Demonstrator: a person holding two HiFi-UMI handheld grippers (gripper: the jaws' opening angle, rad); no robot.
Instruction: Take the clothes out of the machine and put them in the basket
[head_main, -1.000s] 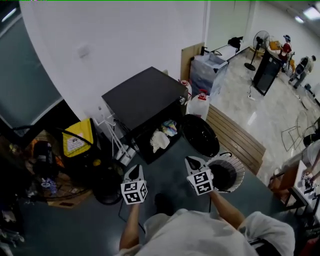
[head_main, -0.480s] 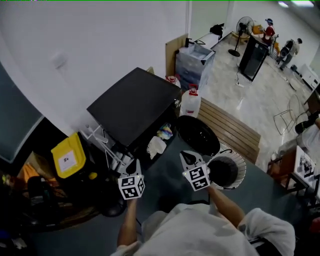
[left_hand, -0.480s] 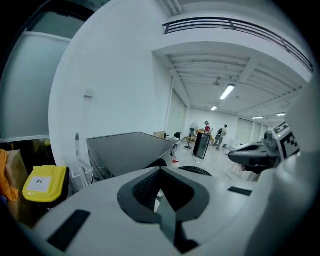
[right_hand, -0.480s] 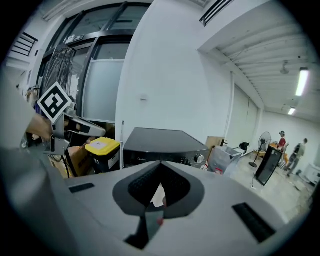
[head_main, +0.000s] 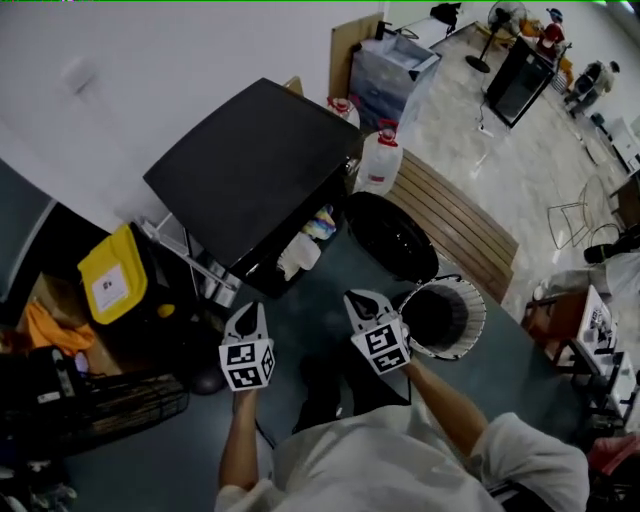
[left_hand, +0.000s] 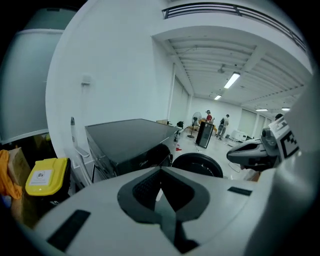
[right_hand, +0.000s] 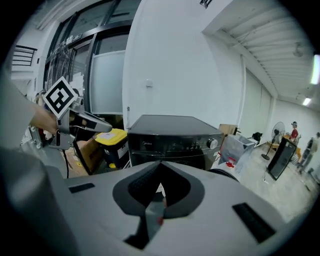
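The black washing machine (head_main: 250, 165) stands ahead with its round door (head_main: 392, 236) swung open to the right. In the drum opening lie a white garment (head_main: 298, 256) and a colourful one (head_main: 322, 222). The white slatted basket (head_main: 468, 322) sits on the floor at the right, next to the door. My left gripper (head_main: 245, 318) and right gripper (head_main: 362, 300) hover side by side short of the opening, both shut and holding nothing. The right gripper view faces the machine's front (right_hand: 170, 137) past its shut jaws (right_hand: 160, 164). In the left gripper view, the shut jaws (left_hand: 160, 170) hide the drum.
A yellow-lidded bin (head_main: 110, 282) and a white rack (head_main: 185, 262) stand left of the machine. Two water jugs (head_main: 380, 160) and a clear storage box (head_main: 392, 62) are behind it. A wooden bench (head_main: 455, 225) runs at the right. People stand far off (head_main: 590, 75).
Both grippers have moved forward and lower toward the machine's opening, which now looks nearer in the head view. Both jaws stay shut and empty.
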